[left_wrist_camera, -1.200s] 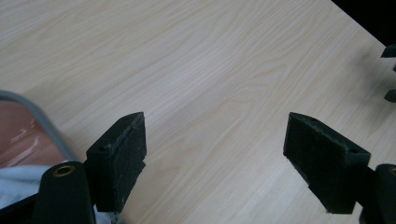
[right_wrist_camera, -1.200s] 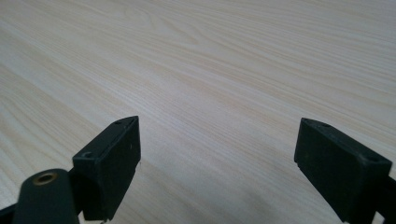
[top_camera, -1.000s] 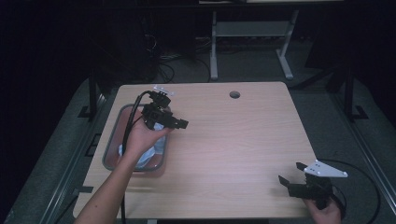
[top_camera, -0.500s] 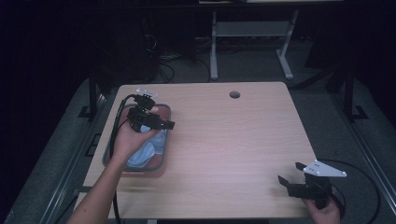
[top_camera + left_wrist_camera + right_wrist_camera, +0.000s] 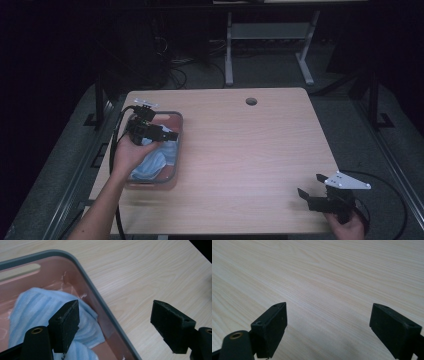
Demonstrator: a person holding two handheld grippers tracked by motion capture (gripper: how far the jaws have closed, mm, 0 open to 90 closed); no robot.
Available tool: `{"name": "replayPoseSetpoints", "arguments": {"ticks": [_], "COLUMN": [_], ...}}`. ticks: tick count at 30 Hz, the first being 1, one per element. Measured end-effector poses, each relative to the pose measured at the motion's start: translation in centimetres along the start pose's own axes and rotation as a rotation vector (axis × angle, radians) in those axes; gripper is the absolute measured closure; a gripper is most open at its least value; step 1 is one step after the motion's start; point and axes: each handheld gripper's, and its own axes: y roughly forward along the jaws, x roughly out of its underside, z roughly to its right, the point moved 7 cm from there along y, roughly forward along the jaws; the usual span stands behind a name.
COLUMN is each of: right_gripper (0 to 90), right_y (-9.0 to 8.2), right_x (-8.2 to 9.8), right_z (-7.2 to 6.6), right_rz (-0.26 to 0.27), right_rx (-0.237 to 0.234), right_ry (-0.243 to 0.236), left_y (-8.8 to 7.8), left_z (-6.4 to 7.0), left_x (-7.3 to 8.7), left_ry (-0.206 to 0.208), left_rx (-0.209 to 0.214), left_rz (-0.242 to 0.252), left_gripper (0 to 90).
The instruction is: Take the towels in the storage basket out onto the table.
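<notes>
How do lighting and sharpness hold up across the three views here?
High view: the table is evenly lit while the room around it falls nearly black; the left gripper over the pink bin looks slightly soft. Left gripper view: the blue cloth and bin rim are fairly crisp, with no glare. Right gripper view: the near wood is sharp and the far grain blurs.

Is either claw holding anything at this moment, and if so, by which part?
Nothing is held. The left claw is open above the tray's rim, over the blue cloth. The right claw is open over bare table.
</notes>
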Motion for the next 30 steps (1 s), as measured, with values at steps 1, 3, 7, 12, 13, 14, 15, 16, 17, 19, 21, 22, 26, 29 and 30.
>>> {"name": "replayPoseSetpoints", "arguments": {"ticks": [1,3,7,12,13,14,15,16,17,19,21,22,26,29,30], "right_gripper": [14.1,14.1,14.1,14.1,14.1,14.1,14.1,14.1,14.1,14.1,14.1,14.1,14.1,14.1,14.1], "right_y": [0.0,0.1,0.1,0.2,0.2,0.3,0.3,0.3,0.3,0.3,0.3,0.3,0.4,0.4,0.4], "right_x": [0.0,0.0,0.0,-0.1,-0.1,-0.1,-0.1,-0.1,-0.1,-0.1,0.0,0.0,0.0,-0.1,-0.1], "right_z": [0.0,0.0,-0.1,-0.3,-0.4,-0.4,-0.4,-0.5,-0.5,-0.5,-0.5,-0.5,-0.6,-0.6,-0.6], "right_rz": [0.0,-0.001,-0.002,-0.003,-0.003,-0.003,-0.005,-0.006,-0.006,-0.006,-0.006,-0.006,-0.009,-0.005,-0.006], "right_rx": [0.001,0.001,0.0,-0.005,-0.006,-0.006,-0.007,-0.007,-0.008,-0.01,-0.01,-0.01,-0.013,-0.014,-0.013], "right_ry": [-0.005,-0.003,-0.005,-0.012,-0.012,-0.014,-0.015,-0.015,-0.015,-0.013,-0.013,-0.012,-0.015,-0.022,-0.022], "left_y": [-0.1,-0.4,-0.6,-1.0,-1.0,-1.1,-1.1,-1.2,-1.2,-1.2,-1.2,-1.1,-0.7,-0.1,0.1], "left_z": [-0.2,-0.7,-1.5,-2.6,-2.8,-3.1,-3.3,-3.6,-3.8,-4.3,-4.6,-4.8,-5.2,-5.2,-5.3], "left_x": [0.2,0.5,1.3,2.2,2.3,2.5,2.7,2.9,3.1,3.6,4.0,4.2,5.0,5.4,5.5], "left_ry": [-0.01,-0.023,-0.043,-0.069,-0.078,-0.084,-0.094,-0.103,-0.109,-0.119,-0.123,-0.126,-0.141,-0.144,-0.15], "left_rx": [0.004,0.005,-0.006,-0.021,-0.022,-0.031,-0.038,-0.039,-0.044,-0.05,-0.056,-0.059,-0.065,-0.074,-0.075], "left_rz": [0.005,0.011,0.014,0.015,0.015,0.014,0.013,0.014,0.012,0.008,0.009,0.007,-0.01,-0.036,-0.043], "left_gripper": [22.9,22.9,23.0,23.0,23.0,23.0,23.0,23.1,23.0,23.3,24.6,24.6,24.6,24.6,24.6]}}
